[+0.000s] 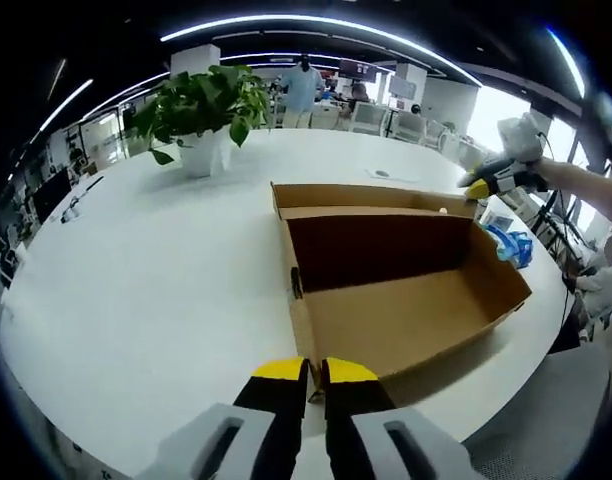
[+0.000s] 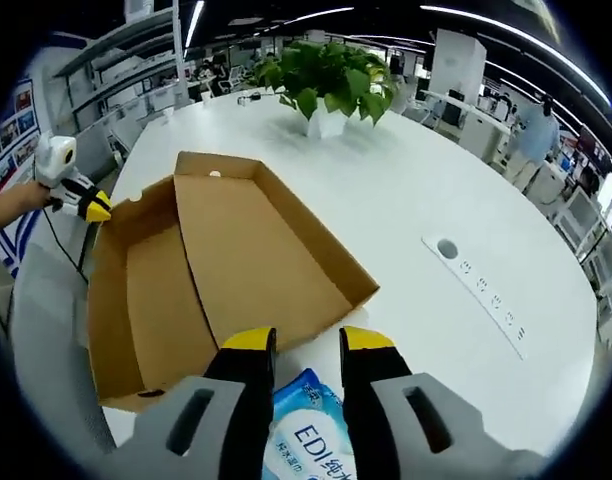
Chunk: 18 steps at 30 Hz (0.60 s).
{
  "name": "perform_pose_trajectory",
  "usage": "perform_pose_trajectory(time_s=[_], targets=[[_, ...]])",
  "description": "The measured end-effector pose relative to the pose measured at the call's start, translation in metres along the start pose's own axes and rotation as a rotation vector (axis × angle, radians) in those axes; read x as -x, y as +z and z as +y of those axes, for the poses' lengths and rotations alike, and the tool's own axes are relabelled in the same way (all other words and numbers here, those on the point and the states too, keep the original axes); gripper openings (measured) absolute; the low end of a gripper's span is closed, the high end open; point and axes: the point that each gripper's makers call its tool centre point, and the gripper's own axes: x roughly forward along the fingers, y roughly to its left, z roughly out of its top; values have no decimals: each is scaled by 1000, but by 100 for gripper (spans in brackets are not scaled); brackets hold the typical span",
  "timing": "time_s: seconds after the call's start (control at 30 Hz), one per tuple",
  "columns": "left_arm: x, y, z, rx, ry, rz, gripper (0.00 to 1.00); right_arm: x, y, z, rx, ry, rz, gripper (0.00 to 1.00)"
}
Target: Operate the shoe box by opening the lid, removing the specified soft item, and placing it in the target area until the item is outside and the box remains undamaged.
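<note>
The large round white table [image 1: 136,290] carries everything here. On it lies the open brown cardboard shoe box [image 1: 406,300], near the table edge on the side of the person; its lid stands folded back and its inside looks bare. In the right gripper view the same box [image 2: 236,270] lies with one long side close to the table edge and the other toward the middle of the table.

Far across the table, near the opposite edge, stands a green leafy plant in a white pot [image 1: 206,110], which appears also in the right gripper view [image 2: 326,80]. A long white power strip [image 2: 481,290] is set into the table top, well apart from the box.

The soft item, a blue and white soft pack of wipes [image 2: 311,425], is outside the box, just beside its near corner. The right gripper [image 2: 308,350] has its yellow-tipped jaws on both sides of this pack and is holding it. In the left gripper view the pack [image 1: 511,243] shows just beyond the far side of the box.

The left gripper [image 1: 316,375] has its two jaws almost together, with the near wall of the box in the narrow gap between them, so it appears to pinch this wall.
</note>
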Motion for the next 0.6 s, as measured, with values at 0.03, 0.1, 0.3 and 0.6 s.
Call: perform_pose_trajectory(time_s=[0.03, 0.1, 0.3, 0.6], targets=[[0, 0, 0, 1, 0, -1, 5, -2, -2, 0, -15, -4, 10, 23], [0, 0, 0, 1, 0, -2, 5, -6, -1, -1, -59, -15, 11, 23], [0, 0, 0, -1, -2, -4, 5, -16, -3, -5, -216, -53, 37, 23], [-1, 0, 0, 20, -11, -13, 5, -23, -9, -2, -284, -82, 80, 16]])
